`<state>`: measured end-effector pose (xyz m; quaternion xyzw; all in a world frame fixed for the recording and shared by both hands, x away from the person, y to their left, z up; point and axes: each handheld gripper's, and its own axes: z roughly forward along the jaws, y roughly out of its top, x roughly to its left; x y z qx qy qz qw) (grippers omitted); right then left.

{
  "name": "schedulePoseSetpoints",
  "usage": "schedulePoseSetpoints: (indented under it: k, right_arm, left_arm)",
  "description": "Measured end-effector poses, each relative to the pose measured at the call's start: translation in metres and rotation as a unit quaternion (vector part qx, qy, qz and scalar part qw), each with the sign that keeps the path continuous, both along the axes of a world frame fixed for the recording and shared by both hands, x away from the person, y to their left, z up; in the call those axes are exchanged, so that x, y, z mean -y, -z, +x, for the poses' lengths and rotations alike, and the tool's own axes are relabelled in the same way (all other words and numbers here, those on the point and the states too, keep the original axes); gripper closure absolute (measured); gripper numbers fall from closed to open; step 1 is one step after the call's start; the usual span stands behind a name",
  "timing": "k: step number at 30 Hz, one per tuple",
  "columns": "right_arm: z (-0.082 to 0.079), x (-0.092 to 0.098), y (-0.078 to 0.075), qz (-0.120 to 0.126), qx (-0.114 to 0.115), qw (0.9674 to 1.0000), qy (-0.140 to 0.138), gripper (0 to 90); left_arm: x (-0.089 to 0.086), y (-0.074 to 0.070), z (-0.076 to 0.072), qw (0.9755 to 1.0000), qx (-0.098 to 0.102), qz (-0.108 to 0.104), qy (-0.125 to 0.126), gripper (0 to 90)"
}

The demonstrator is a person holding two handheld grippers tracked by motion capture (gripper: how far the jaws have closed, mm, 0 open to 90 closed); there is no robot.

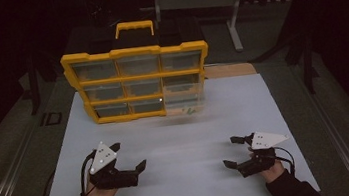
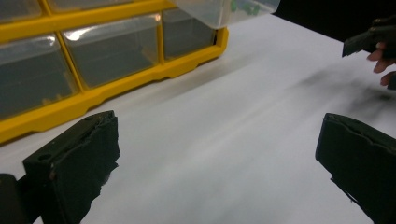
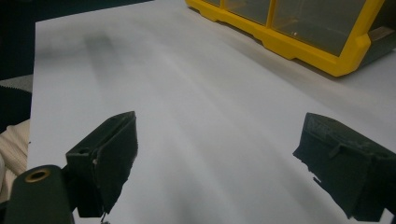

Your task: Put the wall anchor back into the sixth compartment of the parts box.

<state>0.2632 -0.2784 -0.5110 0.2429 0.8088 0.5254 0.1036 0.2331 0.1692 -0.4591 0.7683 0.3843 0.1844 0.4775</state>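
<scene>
A yellow organizer case (image 1: pixel 137 80) is standing upright at the far middle of the white table (image 1: pixel 178 148), leaning slightly back, with a yellow carry handle (image 1: pixel 133 28) sticking up from its top edge. Its front is showing a grid of clear plastic drawers in three rows of three, framed by thick yellow bars; the drawers are looking greyish and dim through the plastic, and what is lying in most of them is too hard to make out. One clear drawer (image 1: pixel 184 97) at the lower right of the grid is jutting forward out of the frame, and in the left gripper view the same drawer (image 2: pixel 229 10) is hanging over the table edge of the case with small green bits showing inside. The left gripper (image 1: pixel 130 156) is hovering near the front left of the table, its jaws spread wide with nothing between them. The right gripper (image 1: pixel 233 151) is resting near the front right, well apart from the case, its jaws also gaping wide and holding nothing. In the right gripper view the yellow corner of the case (image 3: pixel 327 42) is sitting at the upper right.
</scene>
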Motion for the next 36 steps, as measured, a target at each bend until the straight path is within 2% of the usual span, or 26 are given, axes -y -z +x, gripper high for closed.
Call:
schedulePoseSetpoints:
  k: [5, 11, 13, 15, 19, 20, 25, 27, 28, 30, 31, 34, 36]
  right_arm:
    - [0.000, 0.000, 0.000, 0.000, 0.002, 1.0000, -0.001, 12.1]
    - [0.000, 0.000, -0.001, -0.001, 0.003, 1.0000, 0.000, 12.1]
    - [-0.001, 0.000, -0.001, -0.002, 0.005, 1.0000, 0.000, 12.1]
    - [-0.001, 0.000, -0.001, -0.002, 0.005, 1.0000, 0.001, 12.1]
    - [-0.001, 0.000, -0.001, -0.003, 0.004, 1.0000, 0.000, 12.1]
    - [-0.001, 0.000, -0.001, -0.003, 0.004, 1.0000, -0.001, 12.1]
    - [-0.001, 0.000, -0.001, -0.003, 0.002, 1.0000, -0.001, 12.1]
    - [-0.001, 0.000, 0.000, -0.004, 0.004, 1.0000, -0.001, 12.1]
    - [0.000, 0.000, 0.000, -0.005, 0.004, 1.0000, -0.001, 12.1]
    - [0.000, 0.000, 0.001, -0.006, 0.004, 1.0000, -0.001, 12.1]
    - [0.000, 0.000, 0.001, -0.006, 0.004, 1.0000, -0.001, 12.1]
    - [-0.001, 0.000, 0.001, -0.007, 0.001, 1.0000, -0.003, 12.1]
    - [0.000, 0.000, 0.002, -0.007, -0.001, 1.0000, -0.003, 12.1]
  left_arm:
    - [-0.002, 0.007, -0.005, 1.0000, 0.006, -0.001, -0.006, 0.0]
    - [-0.006, 0.017, -0.010, 1.0000, -0.001, -0.003, 0.001, 0.0]
    - [-0.007, 0.022, -0.013, 0.9999, 0.009, -0.003, -0.005, 0.0]
    - [-0.008, 0.024, -0.013, 0.9999, 0.010, -0.003, -0.006, 0.0]
    - [-0.010, 0.031, -0.014, 0.9999, 0.012, -0.004, 0.008, 0.0]
    - [-0.011, 0.035, -0.014, 0.9997, 0.019, -0.006, 0.012, 0.0]
    - [-0.015, 0.042, -0.013, 0.9993, 0.027, -0.011, 0.021, 0.0]
    - [-0.018, 0.043, -0.013, 0.9985, 0.028, -0.023, 0.040, 0.0]
    - [-0.020, 0.044, -0.013, 0.9974, 0.034, -0.037, 0.052, 0.0]
    - [-0.020, 0.044, -0.013, 0.9974, 0.034, -0.037, 0.052, 0.0]
    - [-0.025, 0.045, -0.011, 0.9963, 0.039, -0.045, 0.062, 0.0]
    - [-0.030, 0.048, -0.010, 0.9960, 0.049, -0.044, 0.061, 0.0]
    - [-0.032, 0.049, -0.009, 0.9956, 0.052, -0.051, 0.059, 0.0]
